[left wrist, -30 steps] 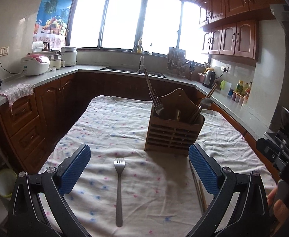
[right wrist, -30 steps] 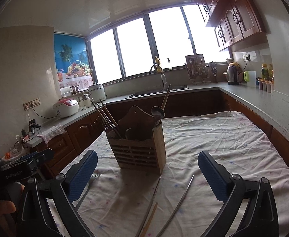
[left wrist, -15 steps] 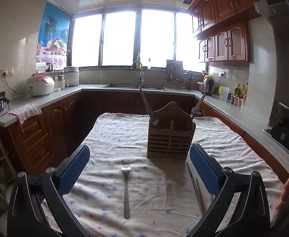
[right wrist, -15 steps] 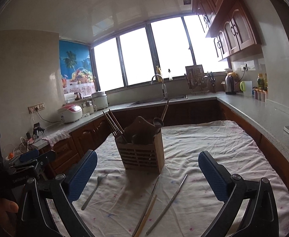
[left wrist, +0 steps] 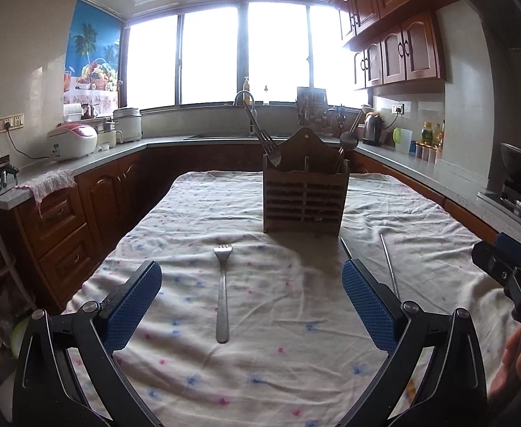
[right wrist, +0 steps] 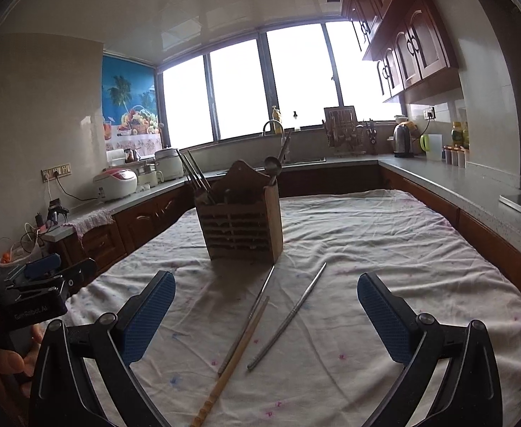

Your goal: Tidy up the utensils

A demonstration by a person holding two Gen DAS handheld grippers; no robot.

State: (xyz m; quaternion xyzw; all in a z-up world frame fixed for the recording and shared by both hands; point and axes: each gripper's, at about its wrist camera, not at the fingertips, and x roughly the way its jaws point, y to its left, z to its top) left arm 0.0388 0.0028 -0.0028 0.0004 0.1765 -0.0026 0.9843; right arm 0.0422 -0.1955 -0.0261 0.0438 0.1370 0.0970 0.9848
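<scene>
A wooden utensil holder [left wrist: 306, 195] [right wrist: 240, 219] stands mid-table with a fork, a spoon and chopsticks sticking out. One steel fork [left wrist: 222, 291] lies flat on the cloth between the pads of my left gripper [left wrist: 251, 302], which is open and empty above it. In the right wrist view two metal chopsticks [right wrist: 288, 315] and a wooden chopstick [right wrist: 237, 352] lie in front of the holder, between the pads of my open, empty right gripper [right wrist: 265, 315].
A white dotted cloth [left wrist: 296, 373] covers the table. Counters with wooden cabinets ring the room: a rice cooker [left wrist: 71, 140] left, a sink tap [left wrist: 244, 98] at the back, a kettle [left wrist: 372, 128] right. A hand [right wrist: 7, 359] holds the other gripper at the left edge.
Both grippers have pulled back and tilted lower toward the table, so the holder looks farther away. The fork and chopsticks lie where they were. Both grippers stay open.
</scene>
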